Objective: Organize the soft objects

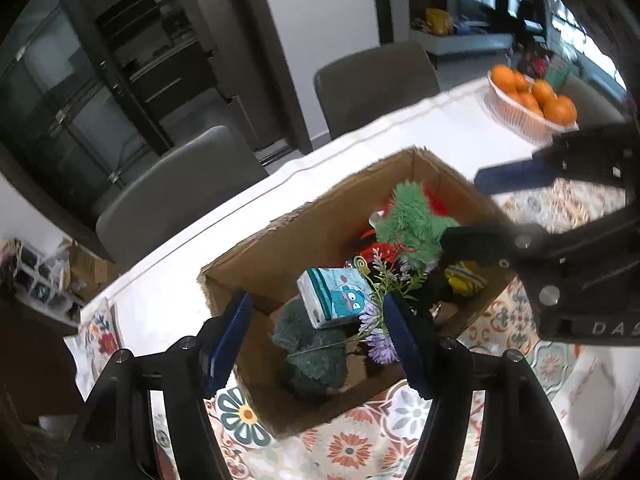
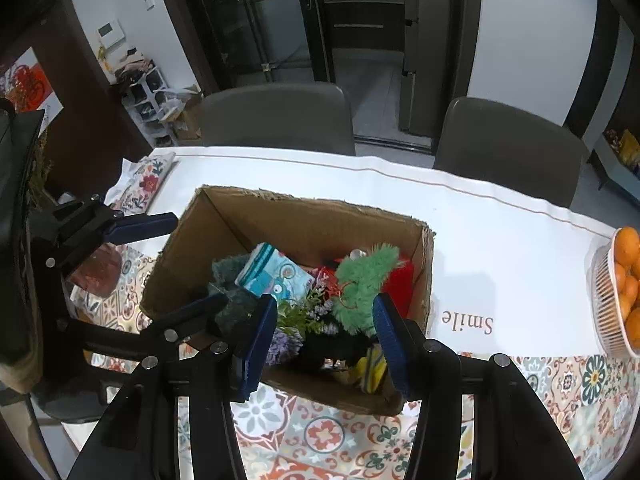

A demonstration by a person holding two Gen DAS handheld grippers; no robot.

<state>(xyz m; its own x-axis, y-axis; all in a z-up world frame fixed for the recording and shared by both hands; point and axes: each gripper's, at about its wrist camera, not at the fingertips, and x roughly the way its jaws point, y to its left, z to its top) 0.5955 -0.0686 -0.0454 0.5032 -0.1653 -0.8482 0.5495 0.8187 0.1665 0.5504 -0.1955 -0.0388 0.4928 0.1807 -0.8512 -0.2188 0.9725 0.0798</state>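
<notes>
Hovering over the cardboard box (image 2: pixel 304 216) at the centre of both views, both grippers are pointing down into it with nothing between their blue pads. The left gripper (image 1: pixel 316 336) is standing released above the near corner, and the right gripper (image 2: pixel 324 340) is standing released too, though narrower, over the near wall. The soft things are lying inside the box: a green plush toy (image 2: pixel 368 280), a dark teal plush (image 1: pixel 312 356), a tissue pack (image 1: pixel 334 300) with a cartoon print, a spray of purple flowers (image 1: pixel 376 320), something red (image 2: pixel 400 280) behind, and a yellow item (image 2: pixel 372 368) that is too hidden to identify.

Judging by this, the drop is finishing, and doing it well is meaning lifting both claws straight up so the pads are not snagging the flower stems or dragging plush over the rim.

Around the box, the white tablecloth (image 2: pixel 480 240) is covering the table, with a patterned cloth (image 2: pixel 320 432) lower in frame. Two grey chairs (image 2: pixel 276 116) are standing along the far edge, and a basket of oranges (image 1: pixel 532 100) is sitting at the upper right of the left view, well apart.
</notes>
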